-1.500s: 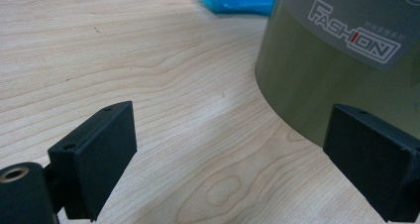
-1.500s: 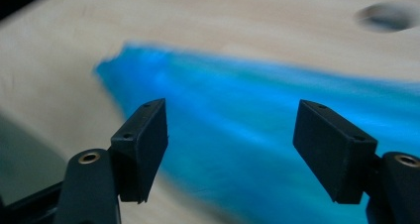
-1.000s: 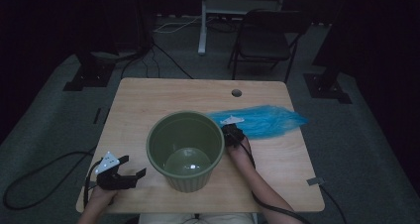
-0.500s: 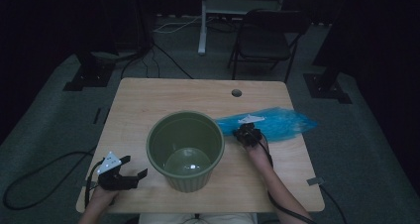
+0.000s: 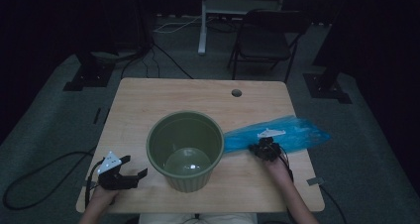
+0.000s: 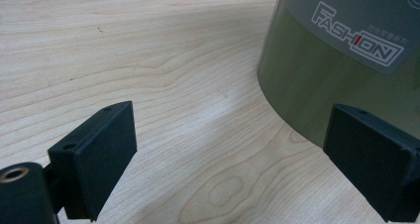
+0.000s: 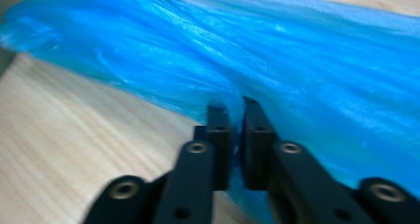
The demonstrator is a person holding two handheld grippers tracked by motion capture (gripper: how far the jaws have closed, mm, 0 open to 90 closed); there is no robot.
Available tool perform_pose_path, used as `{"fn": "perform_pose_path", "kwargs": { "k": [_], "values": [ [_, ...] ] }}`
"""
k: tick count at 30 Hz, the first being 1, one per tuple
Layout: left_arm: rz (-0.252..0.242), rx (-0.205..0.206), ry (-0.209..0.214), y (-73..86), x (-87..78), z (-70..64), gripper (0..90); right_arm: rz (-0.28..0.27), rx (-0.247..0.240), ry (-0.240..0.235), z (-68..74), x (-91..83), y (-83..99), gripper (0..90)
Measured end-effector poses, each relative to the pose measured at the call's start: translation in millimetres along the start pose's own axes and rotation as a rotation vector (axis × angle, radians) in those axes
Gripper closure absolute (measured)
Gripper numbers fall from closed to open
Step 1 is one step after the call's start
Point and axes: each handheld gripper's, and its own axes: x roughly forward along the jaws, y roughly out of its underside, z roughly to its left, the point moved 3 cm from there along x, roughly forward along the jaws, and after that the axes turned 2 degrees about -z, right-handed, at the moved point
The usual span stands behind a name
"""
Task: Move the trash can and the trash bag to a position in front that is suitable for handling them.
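Note:
A green plastic bin [image 5: 184, 149] stands upright in the middle of the wooden table [image 5: 163, 97]; its side with a "FASHION" label [image 6: 354, 38] is close in the left gripper view. A blue plastic bag [image 5: 277, 135] lies flat to the bin's right, reaching past the table's right edge. My right gripper [image 5: 265, 145] is shut on the bag's near edge [image 7: 233, 110], the plastic pinched between the jaws. My left gripper [image 5: 132, 168] rests open at the front left, beside the bin, holding nothing.
A round cable hole [image 5: 236, 92] sits near the table's far edge. Behind the table stand a folding chair [image 5: 267, 38] and a white stand [image 5: 203, 21]. Black stand bases [image 5: 81, 78] and cables lie on the dark floor on both sides.
My right gripper has moved right and toward me, dragging the blue bag away from the bin so it now overhangs the table's right edge. The left gripper has stayed put.

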Motion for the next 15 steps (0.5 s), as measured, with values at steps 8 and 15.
{"fn": "perform_pose_path", "kwargs": {
  "k": [8,15],
  "values": [
    [0.001,0.000,0.002,0.3,-0.6,-0.1,6.9,-0.057,0.054,-0.055,5.9,-29.8,-0.1,41.3],
    [-0.002,0.002,0.007,-0.7,0.0,-1.3,6.9,-0.174,0.182,0.064,-38.1,-66.8,-12.8,26.4]
  ]
}}
